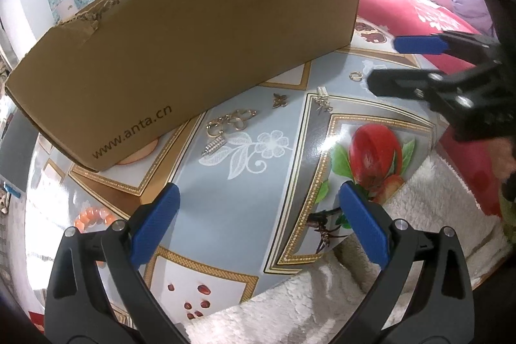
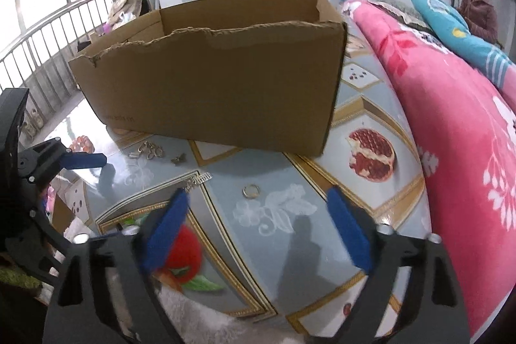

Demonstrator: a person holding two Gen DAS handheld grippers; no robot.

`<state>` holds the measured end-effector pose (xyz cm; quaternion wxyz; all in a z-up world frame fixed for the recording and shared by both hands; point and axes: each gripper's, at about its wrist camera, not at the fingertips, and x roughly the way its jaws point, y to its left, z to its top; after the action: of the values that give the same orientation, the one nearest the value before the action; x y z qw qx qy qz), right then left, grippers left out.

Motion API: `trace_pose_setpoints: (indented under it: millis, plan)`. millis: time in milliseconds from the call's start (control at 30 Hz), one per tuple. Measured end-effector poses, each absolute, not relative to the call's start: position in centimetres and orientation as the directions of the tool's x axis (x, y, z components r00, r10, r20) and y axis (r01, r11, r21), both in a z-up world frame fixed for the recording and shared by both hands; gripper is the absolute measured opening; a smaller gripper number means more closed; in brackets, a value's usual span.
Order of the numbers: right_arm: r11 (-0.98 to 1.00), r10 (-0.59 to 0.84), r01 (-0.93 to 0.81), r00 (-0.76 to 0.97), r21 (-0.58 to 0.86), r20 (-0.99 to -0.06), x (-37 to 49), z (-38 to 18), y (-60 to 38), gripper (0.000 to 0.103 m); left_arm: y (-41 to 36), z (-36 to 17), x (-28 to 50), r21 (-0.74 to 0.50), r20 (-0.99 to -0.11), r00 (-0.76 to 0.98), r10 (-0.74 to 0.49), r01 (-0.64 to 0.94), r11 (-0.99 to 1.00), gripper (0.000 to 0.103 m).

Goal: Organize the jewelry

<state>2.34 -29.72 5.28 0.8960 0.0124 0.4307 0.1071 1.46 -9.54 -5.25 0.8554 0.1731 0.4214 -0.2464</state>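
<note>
Jewelry lies scattered on the patterned table in front of a brown cardboard box (image 1: 193, 37) (image 2: 219, 86). A small gold ring (image 2: 251, 191) (image 1: 355, 75) rests on the tabletop just ahead of my right gripper (image 2: 258, 197) (image 1: 383, 63), which is open with no pad touching the ring. Left of it lie a rhinestone piece (image 2: 197, 180) (image 1: 323, 99), a butterfly charm (image 1: 280, 100) (image 2: 179, 159) and a tangle of gold hoops (image 1: 230, 121) (image 2: 150, 149). My left gripper (image 1: 258, 192) hovers open and empty over the near table.
An orange bead bracelet (image 1: 93, 216) (image 2: 80, 144) lies at the table's left. A white fluffy cloth (image 1: 419, 199) hangs at the near edge. Pink bedding (image 2: 451, 118) rises along the right. A person (image 2: 479, 8) sits far behind it. A railing (image 2: 48, 47) stands at back left.
</note>
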Motion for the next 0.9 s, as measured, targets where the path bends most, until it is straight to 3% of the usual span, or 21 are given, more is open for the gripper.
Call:
trace_pose_setpoints:
  millis: [200,300,567,900]
  plan:
    - [0.977,0.193,-0.189,0.603,0.096,-0.774,3.1,4.9,-28.9,0.042,-9.5,-5.2,1.5,0.087,-0.803,0.524,-0.282,0.573,0.815,0.096]
    - [0.978,0.199,-0.174,0.598,0.116,-0.776,3.2,4.8,-29.1,0.032,-9.5,-5.2,1.5,0.087,-0.802,0.525,-0.284,0.573,0.815,0.096]
    - [0.98,0.186,-0.161,0.577,0.113,-0.795,3.5,3.7,-28.7,0.017,-9.3,-5.2,1.5,0.086,-0.798,0.527,-0.291,0.578,0.811,0.096]
    - [0.98,0.19,-0.158,0.588,0.119,-0.787,3.7,3.5,-28.7,0.012,-9.3,-5.2,1.5,0.088,-0.797,0.529,-0.29,0.578,0.812,0.096]
